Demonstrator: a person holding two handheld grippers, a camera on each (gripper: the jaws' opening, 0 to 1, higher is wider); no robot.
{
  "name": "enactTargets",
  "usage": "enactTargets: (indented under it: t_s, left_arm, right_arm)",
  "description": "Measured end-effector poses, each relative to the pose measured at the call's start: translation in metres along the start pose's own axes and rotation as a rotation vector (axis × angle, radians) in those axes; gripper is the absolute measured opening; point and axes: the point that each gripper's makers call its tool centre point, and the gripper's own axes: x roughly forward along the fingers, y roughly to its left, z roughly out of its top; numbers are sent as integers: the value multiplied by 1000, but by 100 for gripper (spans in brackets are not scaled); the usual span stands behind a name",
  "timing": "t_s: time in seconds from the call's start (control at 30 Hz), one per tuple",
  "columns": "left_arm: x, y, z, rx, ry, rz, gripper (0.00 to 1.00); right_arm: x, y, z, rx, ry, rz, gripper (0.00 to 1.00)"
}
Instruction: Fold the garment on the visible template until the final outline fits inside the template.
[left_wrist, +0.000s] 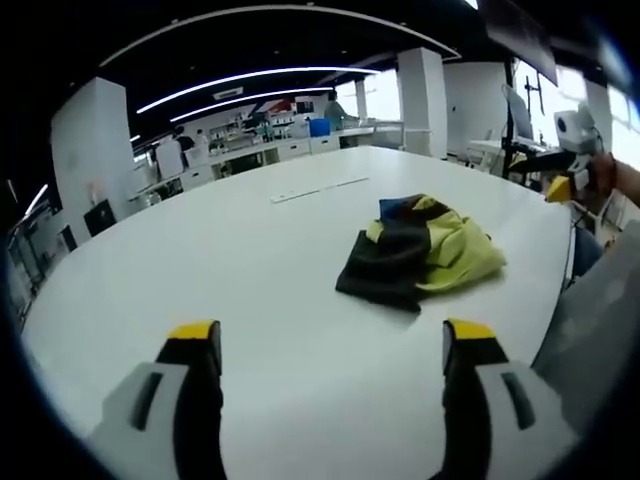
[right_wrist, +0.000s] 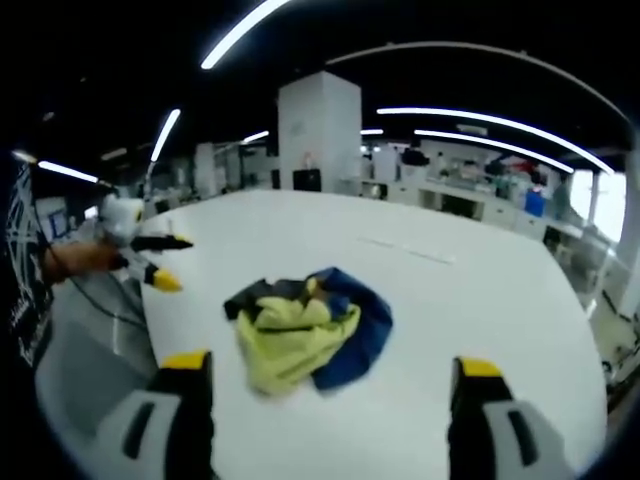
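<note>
A crumpled garment (left_wrist: 420, 250) in yellow-green, black and blue lies in a heap on the white table (left_wrist: 250, 270). My left gripper (left_wrist: 332, 345) hovers open above the table, short of the heap, with nothing between its yellow-tipped jaws. In the right gripper view the same garment (right_wrist: 305, 330) lies just ahead of my right gripper (right_wrist: 332, 375), which is open and empty. The left gripper (right_wrist: 150, 255) also shows there, at the table's left edge, held by a hand. The right gripper (left_wrist: 568, 182) appears in the left gripper view beyond the table's right edge. Faint template marks (left_wrist: 320, 188) run across the table behind the garment.
The round white table (right_wrist: 480, 300) has wide bare surface around the heap. A person's sleeve (right_wrist: 20, 260) is at the left edge. White pillars (right_wrist: 318, 130), lab benches (left_wrist: 290, 145) and equipment stand far behind.
</note>
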Motion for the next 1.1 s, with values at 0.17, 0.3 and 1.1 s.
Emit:
enactTargets:
  t_s: [0.17, 0.3, 1.1]
  left_arm:
    - [-1, 1, 1, -46, -15, -10, 88]
    - [-4, -2, 7, -68, -35, -17, 88]
    - [20, -33, 73, -29, -98, -122, 72]
  right_arm:
    - [-1, -2, 0, -6, 10, 7, 99]
    - [-5, -6, 4, -10, 10, 11, 99]
    - [19, -37, 46, -68, -36, 102, 84]
